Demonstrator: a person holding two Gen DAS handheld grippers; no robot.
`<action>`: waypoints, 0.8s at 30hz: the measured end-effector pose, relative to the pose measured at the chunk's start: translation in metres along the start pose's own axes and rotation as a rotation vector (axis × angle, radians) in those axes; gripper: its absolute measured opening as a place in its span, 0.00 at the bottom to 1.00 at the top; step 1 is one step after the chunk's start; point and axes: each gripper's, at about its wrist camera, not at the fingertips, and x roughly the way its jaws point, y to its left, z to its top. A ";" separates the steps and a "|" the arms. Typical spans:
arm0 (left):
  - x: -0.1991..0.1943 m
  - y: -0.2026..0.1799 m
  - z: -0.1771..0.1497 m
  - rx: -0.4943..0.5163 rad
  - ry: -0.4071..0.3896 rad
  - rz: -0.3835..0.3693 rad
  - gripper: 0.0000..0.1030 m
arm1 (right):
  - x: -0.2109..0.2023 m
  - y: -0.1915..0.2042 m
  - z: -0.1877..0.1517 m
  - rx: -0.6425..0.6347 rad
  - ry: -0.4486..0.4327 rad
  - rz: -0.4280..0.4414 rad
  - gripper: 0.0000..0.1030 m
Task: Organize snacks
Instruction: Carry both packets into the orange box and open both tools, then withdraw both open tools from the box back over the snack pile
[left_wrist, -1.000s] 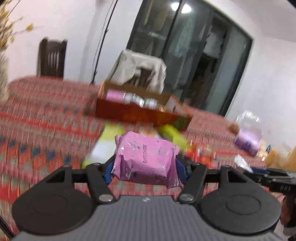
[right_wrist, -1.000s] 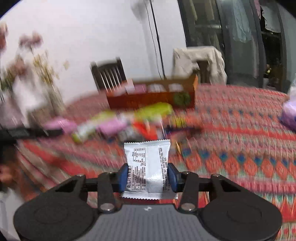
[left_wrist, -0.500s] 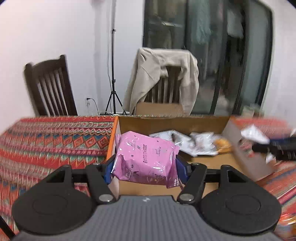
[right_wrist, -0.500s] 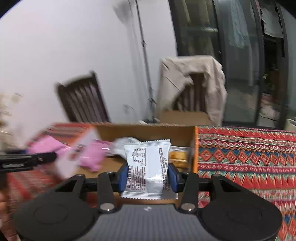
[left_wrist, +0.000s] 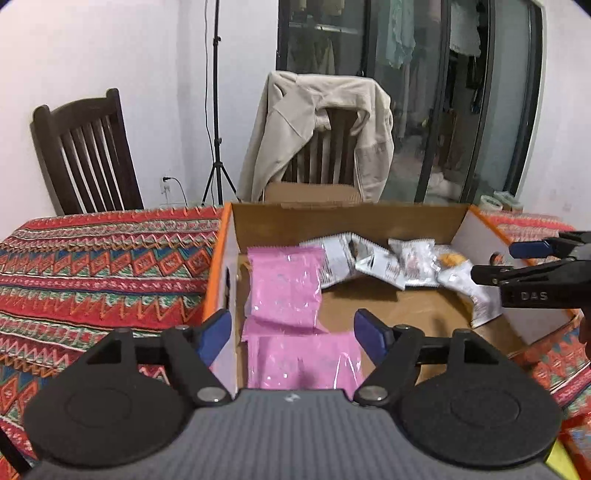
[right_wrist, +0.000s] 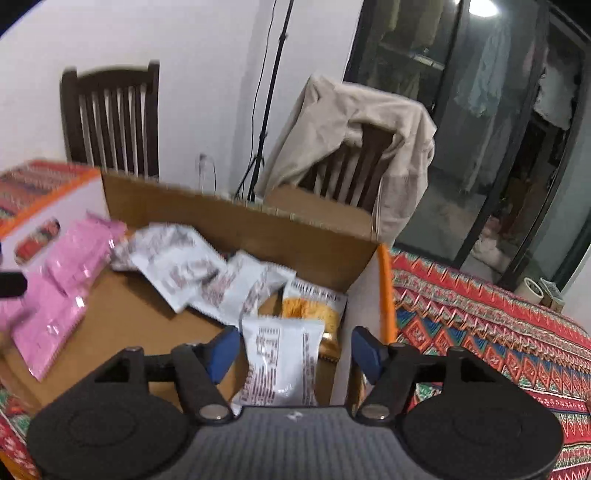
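Left wrist: both hand-held grippers released, jaws just opened; pink packet (left_wrist: 301, 360) in cardboard box (left_wrist: 343, 218).

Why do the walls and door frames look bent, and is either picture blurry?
Left wrist view: sharp, but the fisheye lens bows the glass door frame and darkens the corners. Right wrist view: same bending, with smeared pink packets and a soft chair.

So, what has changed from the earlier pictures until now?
Both grippers came over the brown cardboard box and their jaws have just been opening. The left gripper let go the pink foil packet; the right gripper let go the white printed packet. Box and chairs stayed.
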 end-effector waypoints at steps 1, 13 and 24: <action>-0.008 0.001 0.003 0.000 -0.011 0.001 0.73 | -0.009 -0.002 0.002 0.013 -0.017 0.012 0.68; -0.194 -0.007 -0.003 0.068 -0.250 -0.069 0.90 | -0.210 -0.038 -0.001 0.076 -0.286 0.107 0.95; -0.338 -0.016 -0.122 0.009 -0.430 0.044 0.97 | -0.377 -0.017 -0.111 0.042 -0.470 0.142 1.00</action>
